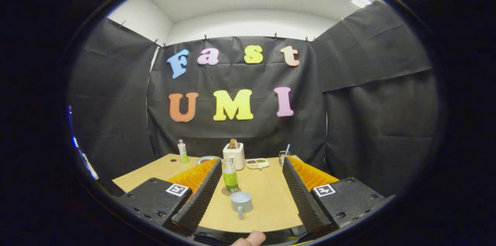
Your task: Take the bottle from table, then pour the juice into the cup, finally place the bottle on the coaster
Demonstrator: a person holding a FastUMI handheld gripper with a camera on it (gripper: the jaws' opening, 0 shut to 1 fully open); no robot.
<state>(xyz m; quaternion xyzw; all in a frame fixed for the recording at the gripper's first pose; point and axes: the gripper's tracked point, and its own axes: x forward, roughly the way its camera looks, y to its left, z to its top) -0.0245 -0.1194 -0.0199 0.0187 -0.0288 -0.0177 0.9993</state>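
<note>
Gripper (252, 188) fingers spread wide, grasping nothing. Bottle (230, 176) stands on a coaster (224, 191) between them, with the cup (241, 202) just nearer on the table (267, 199).

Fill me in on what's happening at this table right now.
A person's fingertip shows behind a hand-held gripper, whose fingers are spread wide and grip nothing. Between them on the wooden table stands a bottle of green juice, upright on a round coaster, with a light blue cup just in front of it. Neither is touched yet. Beyond them stand a toaster, a small divided tray and another bottle.
</note>
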